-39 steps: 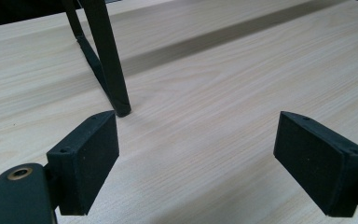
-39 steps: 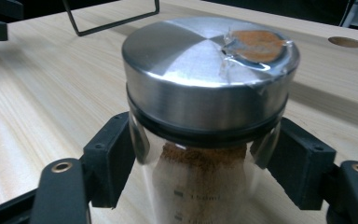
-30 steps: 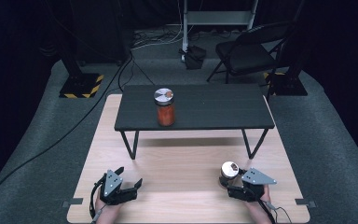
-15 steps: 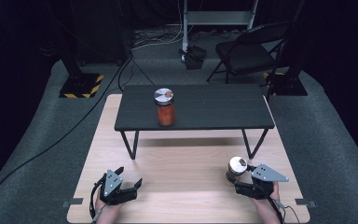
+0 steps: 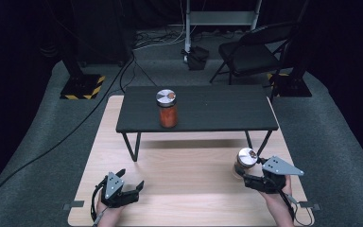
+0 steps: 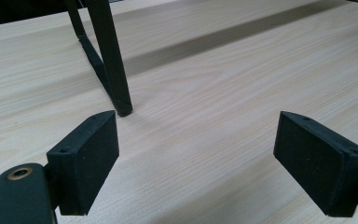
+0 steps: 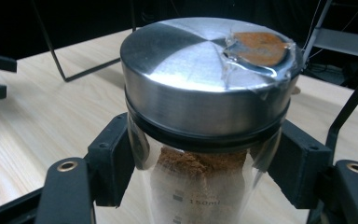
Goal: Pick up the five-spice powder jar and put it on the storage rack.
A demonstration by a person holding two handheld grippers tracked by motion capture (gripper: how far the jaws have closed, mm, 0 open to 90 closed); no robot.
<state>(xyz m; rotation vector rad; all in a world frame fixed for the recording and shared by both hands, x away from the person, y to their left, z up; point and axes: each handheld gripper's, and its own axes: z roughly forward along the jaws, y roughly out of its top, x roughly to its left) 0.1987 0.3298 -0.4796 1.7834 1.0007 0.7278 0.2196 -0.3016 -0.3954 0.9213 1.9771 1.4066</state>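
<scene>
My right gripper (image 5: 246, 174) is shut on a glass jar of brown powder (image 5: 244, 163) with a steel lid, held up off the wooden board at the right front. In the right gripper view both black pads press the jar's (image 7: 205, 140) glass just under the lid, which has a taped orange patch on top. A second jar with orange contents (image 5: 167, 109) stands on the small black table (image 5: 227, 111). My left gripper (image 5: 131, 189) rests low on the board at the left front, open, with nothing between its pads (image 6: 88, 158).
The black table's thin metal legs (image 6: 109, 56) stand on the light wooden board (image 5: 184, 175). Grey carpet surrounds the board. A folding chair (image 5: 250, 52) and stands with cables sit at the back.
My right gripper has lifted the brown-powder jar up off the board and shifted slightly right. The left gripper has stayed still.
</scene>
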